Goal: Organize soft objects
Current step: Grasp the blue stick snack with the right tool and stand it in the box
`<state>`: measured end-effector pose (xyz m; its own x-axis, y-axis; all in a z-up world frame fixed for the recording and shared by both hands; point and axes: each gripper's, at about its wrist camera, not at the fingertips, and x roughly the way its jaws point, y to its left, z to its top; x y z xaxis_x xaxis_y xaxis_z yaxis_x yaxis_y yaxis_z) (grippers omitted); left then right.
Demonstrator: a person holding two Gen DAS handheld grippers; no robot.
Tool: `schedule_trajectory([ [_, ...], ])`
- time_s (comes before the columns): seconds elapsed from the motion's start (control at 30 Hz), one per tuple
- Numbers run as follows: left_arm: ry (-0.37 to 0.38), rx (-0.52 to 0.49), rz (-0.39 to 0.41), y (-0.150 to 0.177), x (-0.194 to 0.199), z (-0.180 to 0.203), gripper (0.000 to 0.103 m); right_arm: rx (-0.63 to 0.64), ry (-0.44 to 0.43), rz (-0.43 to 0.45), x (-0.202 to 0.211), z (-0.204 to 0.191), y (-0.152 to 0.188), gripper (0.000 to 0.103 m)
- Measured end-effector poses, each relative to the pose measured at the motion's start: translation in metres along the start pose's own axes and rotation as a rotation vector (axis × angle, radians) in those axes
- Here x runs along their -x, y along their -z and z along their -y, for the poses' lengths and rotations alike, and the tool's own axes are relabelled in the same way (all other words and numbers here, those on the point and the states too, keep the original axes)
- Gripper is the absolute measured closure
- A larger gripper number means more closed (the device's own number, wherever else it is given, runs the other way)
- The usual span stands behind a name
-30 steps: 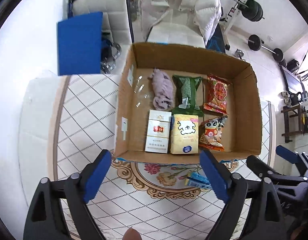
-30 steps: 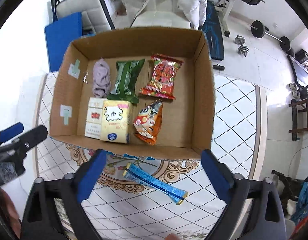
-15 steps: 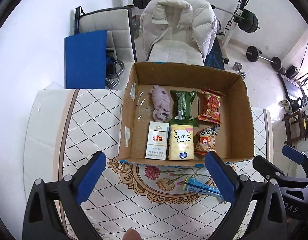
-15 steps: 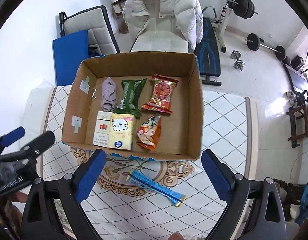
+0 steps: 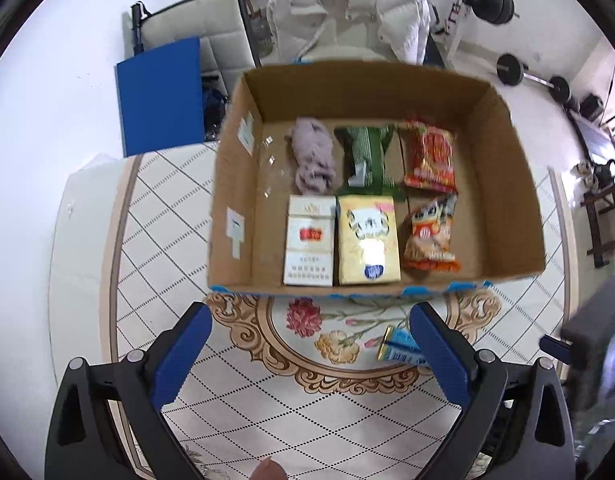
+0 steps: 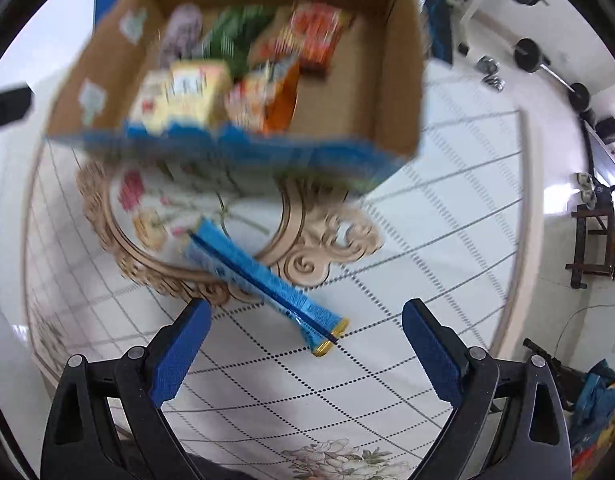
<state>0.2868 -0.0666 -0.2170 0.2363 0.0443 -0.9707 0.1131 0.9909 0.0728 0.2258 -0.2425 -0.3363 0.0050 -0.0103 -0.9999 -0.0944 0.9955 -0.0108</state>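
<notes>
A home gym room with white floor tiles, barbells and a white padded jacket over a chair lies behind a table covered in a white cloth with a dotted diamond grid and a floral medallion. On the table stands an open brown cardboard box, its near edge over the medallion. Inside it, from left to right in the far row, lie a lilac crumpled cloth, a green striped packet and a red snack bag; in the near row, a white carton with a red emblem, a yellow tissue pack and an orange snack bag.

The left gripper hangs over the medallion in front of the box, its jaws spread wide with nothing between them, having just been opening.

A long blue foil-wrapped bar lies flat on the cloth between the box's near edge and the table's near edge. Its long axis runs diagonally, from the upper left by the medallion down to a gold-crimped end at the lower right. The right gripper points down above it, jaws wide and apart from it; the gold end sits between the blue pads, nearer the right one in that view.
</notes>
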Motion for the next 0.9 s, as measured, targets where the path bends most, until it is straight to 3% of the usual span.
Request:
schedule_trajectory([
  [0.33,-0.068,-0.048,-0.065,0.019,-0.039,0.009,0.001,0.149,0.071,-0.101,-0.078,-0.038,-0.002,0.011],
  [0.47,-0.07,-0.04,-0.074,0.02,-0.044,0.006,0.001,0.157,0.068,-0.12,-0.088,-0.043,-0.003,0.038],
  [0.6,-0.066,-0.034,-0.062,0.018,-0.04,0.004,0.002,0.147,0.05,-0.139,-0.085,-0.046,0.003,0.073],
  [0.67,-0.06,-0.03,-0.059,0.017,-0.039,0.003,0.002,0.111,0.036,-0.16,-0.086,-0.043,0.01,0.083],
  [0.77,-0.051,-0.024,-0.05,0.016,-0.036,0.002,0.001,0.036,-0.003,-0.173,-0.085,-0.035,0.023,0.087],
  [0.9,-0.03,-0.015,-0.039,0.017,-0.027,0.002,0.001,-0.089,-0.121,-0.184,-0.072,-0.016,0.045,0.088],
])
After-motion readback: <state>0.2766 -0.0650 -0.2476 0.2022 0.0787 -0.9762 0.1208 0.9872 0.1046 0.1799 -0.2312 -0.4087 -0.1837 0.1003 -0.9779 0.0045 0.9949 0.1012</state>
